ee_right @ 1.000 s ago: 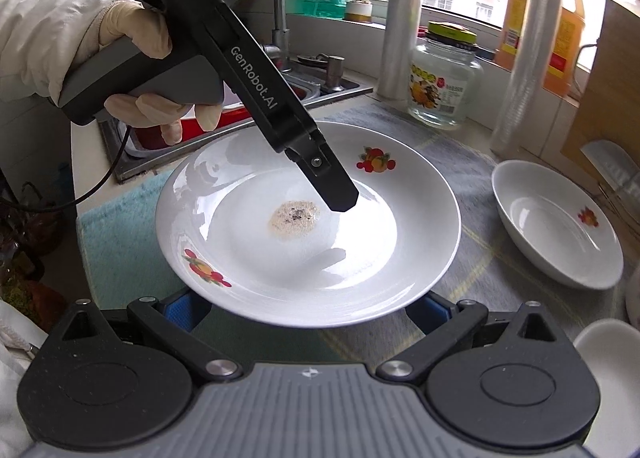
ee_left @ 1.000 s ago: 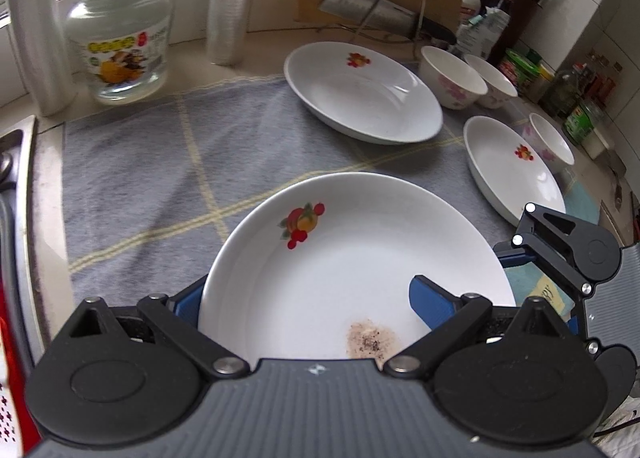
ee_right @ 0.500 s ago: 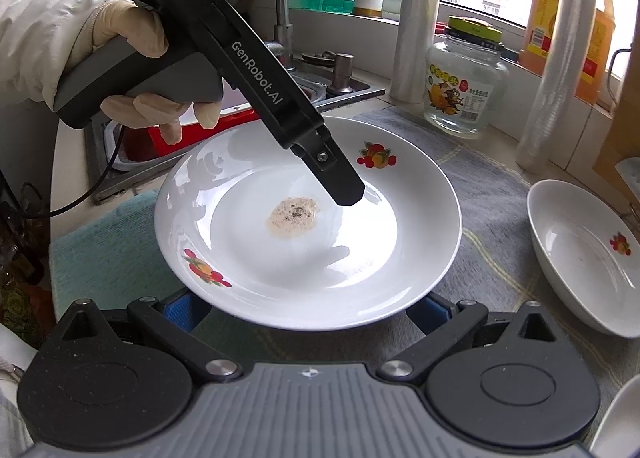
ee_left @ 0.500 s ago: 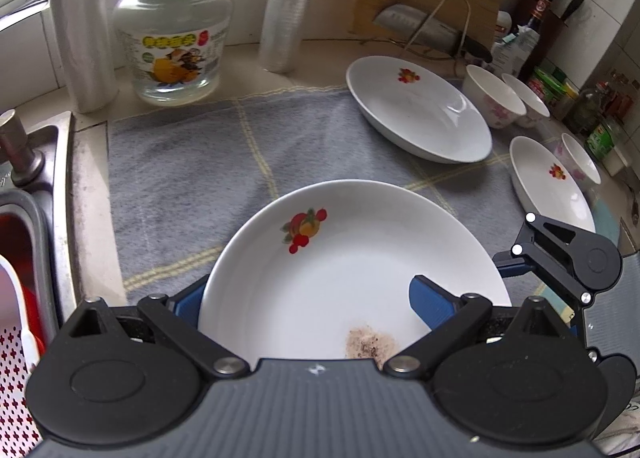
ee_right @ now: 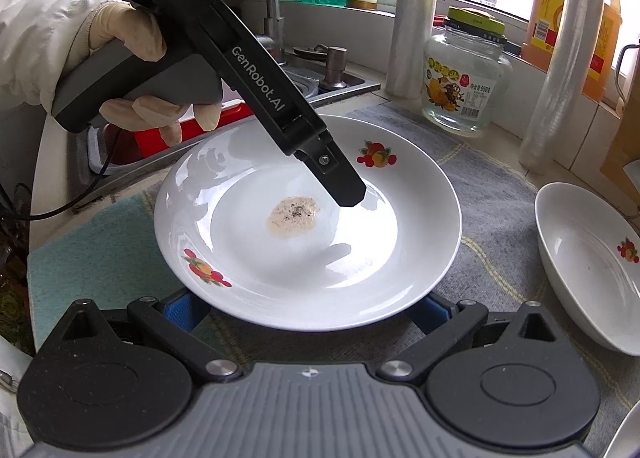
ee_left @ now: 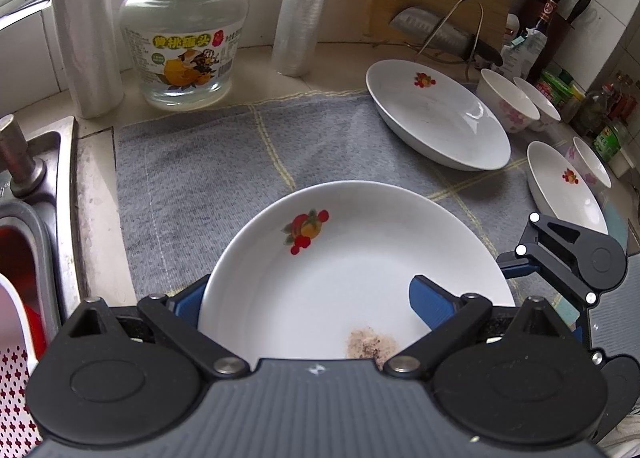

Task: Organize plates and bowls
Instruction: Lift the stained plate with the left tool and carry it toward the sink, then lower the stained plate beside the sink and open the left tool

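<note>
A white plate (ee_left: 340, 270) with fruit prints and a brown smear (ee_right: 294, 216) lies over the grey cloth (ee_left: 200, 178). My left gripper (ee_left: 308, 298) straddles its rim with jaws wide. One blue finger (ee_left: 188, 300) goes under the left rim, the other (ee_left: 430, 298) hovers in the well, its tip (ee_right: 352, 196) at the surface. My right gripper (ee_right: 310, 306) is open, both fingers (ee_right: 186, 308) tucked under the near rim. I see no pads squeezing the plate. Another plate (ee_left: 436, 114) lies far right, a smaller one (ee_left: 564, 186) beyond it.
A sink (ee_left: 36, 194) with a red basin lies at the left. A glass jar (ee_left: 184, 34) and two film rolls (ee_left: 304, 6) stand at the back. Small bowls (ee_left: 508, 102), bottles and a knife rack crowd the far right. A gloved hand (ee_right: 132, 58) grips the left tool.
Both grippers and the plate have shifted together toward the sink. The jar and rolls look nearer and the other plates lie farther right. Neither jaw has changed its spread.
</note>
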The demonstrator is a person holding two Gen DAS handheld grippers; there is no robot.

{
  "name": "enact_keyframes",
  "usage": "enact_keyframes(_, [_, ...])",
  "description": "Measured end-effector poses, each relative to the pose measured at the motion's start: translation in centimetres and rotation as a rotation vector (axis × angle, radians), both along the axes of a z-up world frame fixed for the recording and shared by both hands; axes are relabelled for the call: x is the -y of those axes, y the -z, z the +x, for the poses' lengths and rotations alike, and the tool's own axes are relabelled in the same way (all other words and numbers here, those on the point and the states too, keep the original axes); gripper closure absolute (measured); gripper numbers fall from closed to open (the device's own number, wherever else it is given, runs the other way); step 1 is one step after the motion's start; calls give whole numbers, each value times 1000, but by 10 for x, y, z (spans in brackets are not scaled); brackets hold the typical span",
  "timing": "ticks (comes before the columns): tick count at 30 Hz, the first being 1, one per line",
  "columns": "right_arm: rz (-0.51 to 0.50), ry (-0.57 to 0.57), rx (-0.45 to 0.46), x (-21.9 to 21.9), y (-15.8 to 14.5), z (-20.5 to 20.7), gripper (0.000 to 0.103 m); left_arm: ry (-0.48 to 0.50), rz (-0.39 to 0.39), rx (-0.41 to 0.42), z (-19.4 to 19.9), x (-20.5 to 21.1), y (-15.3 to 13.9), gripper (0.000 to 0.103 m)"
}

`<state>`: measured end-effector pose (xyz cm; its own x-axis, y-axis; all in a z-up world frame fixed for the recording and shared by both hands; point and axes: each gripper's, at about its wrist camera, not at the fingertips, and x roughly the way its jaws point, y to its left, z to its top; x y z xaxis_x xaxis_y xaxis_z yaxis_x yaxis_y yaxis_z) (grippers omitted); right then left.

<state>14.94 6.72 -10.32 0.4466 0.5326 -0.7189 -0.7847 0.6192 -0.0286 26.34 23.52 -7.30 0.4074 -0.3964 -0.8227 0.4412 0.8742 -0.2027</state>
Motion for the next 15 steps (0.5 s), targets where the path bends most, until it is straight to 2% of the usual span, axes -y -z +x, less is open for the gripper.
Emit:
enact_keyframes(11, [-3,15,-2,-1,0,0,0,-15,7,5,4,0,8,4])
enact_keyframes(15, [-11,13,10,-2,1,1,0,-19,19,31,0,0,8,4])
